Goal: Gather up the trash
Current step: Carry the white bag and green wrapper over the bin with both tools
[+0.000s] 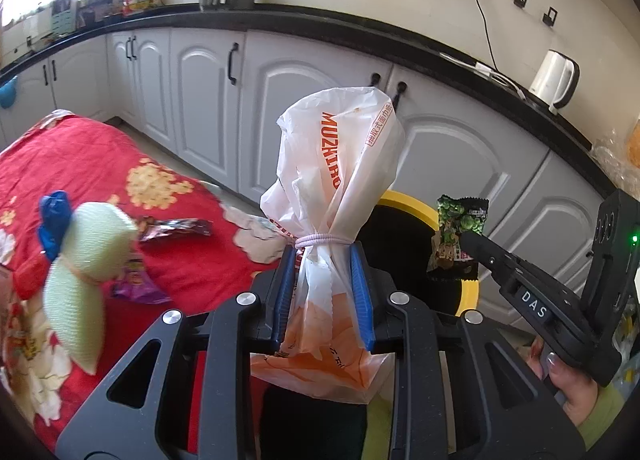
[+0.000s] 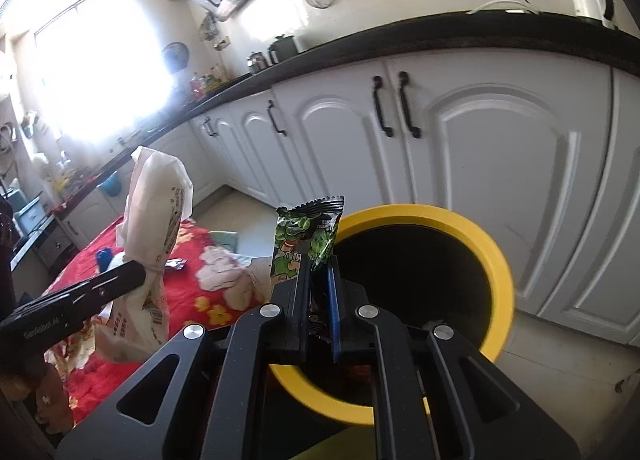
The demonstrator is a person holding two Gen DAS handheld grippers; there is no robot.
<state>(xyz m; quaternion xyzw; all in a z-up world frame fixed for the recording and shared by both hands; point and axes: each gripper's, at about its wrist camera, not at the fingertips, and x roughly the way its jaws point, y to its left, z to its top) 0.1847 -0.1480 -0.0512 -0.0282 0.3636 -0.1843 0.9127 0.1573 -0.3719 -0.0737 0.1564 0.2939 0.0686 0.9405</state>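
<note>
While both loads hang near the yellow-rimmed black bin (image 2: 496,260), presumably for dropping, the left gripper (image 1: 324,292) is clamped on a white-and-orange plastic bag (image 1: 336,163) just below its tied neck. The right gripper (image 2: 318,296) pinches a green snack wrapper (image 2: 306,238), which stands upright at the bin's near rim.
</note>
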